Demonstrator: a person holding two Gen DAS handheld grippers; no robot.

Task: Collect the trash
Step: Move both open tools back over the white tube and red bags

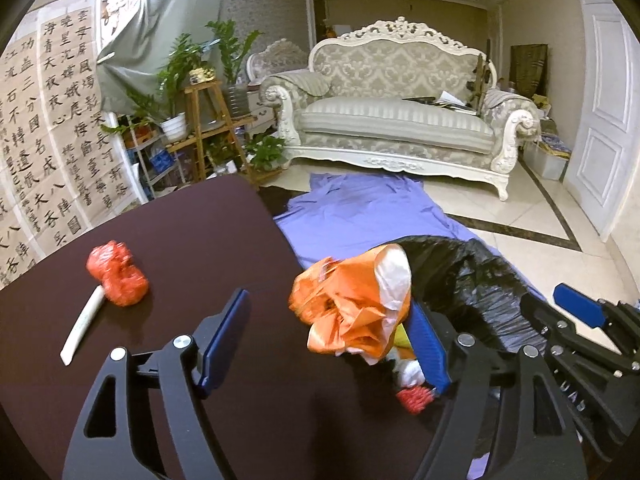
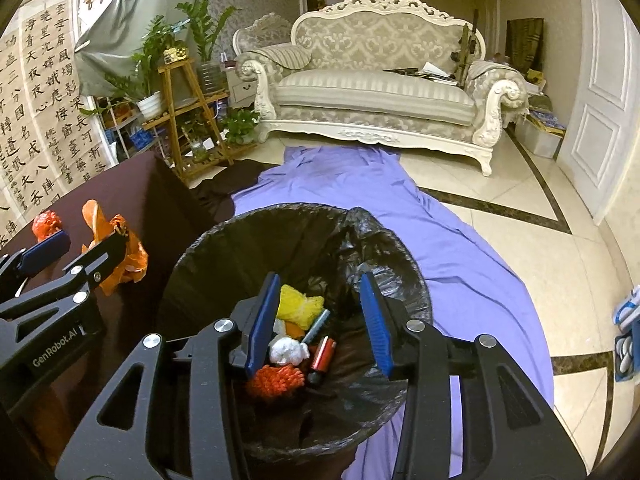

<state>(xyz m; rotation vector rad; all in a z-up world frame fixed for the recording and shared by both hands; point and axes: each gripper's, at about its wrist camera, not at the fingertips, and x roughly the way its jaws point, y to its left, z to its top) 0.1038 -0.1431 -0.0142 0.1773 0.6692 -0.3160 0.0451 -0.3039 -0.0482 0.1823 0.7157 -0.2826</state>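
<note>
Along the left wall hang pale paper sheets of black brush calligraphy (image 1: 48,128), with a grey curtain (image 1: 160,20) beside them and potted green plants on a wooden step shelf (image 1: 208,120). In front lies a dark brown table top (image 1: 192,240); on it sit a crumpled red plastic wad (image 1: 117,274) and, touching its lower edge, a white paper stick (image 1: 82,326). The left gripper (image 1: 336,344) stands with its blue pads wide apart over the table's right edge, and a crumpled orange and white plastic bag (image 1: 352,304) lies against its right pad, blurred; whether the bag rests on anything cannot be told. Beside the table, on a violet cloth (image 2: 460,264) spread across the cream tiled floor (image 2: 520,200), stands a round bin lined with a black plastic bag (image 2: 248,248), holding yellow, white, red and orange scraps. The right gripper (image 2: 320,320) hovers over its mouth, pads parted, nothing between them. Beyond stands an ornate cream sofa (image 2: 380,80), and a white panelled door (image 2: 608,80) closes the right side.
</note>
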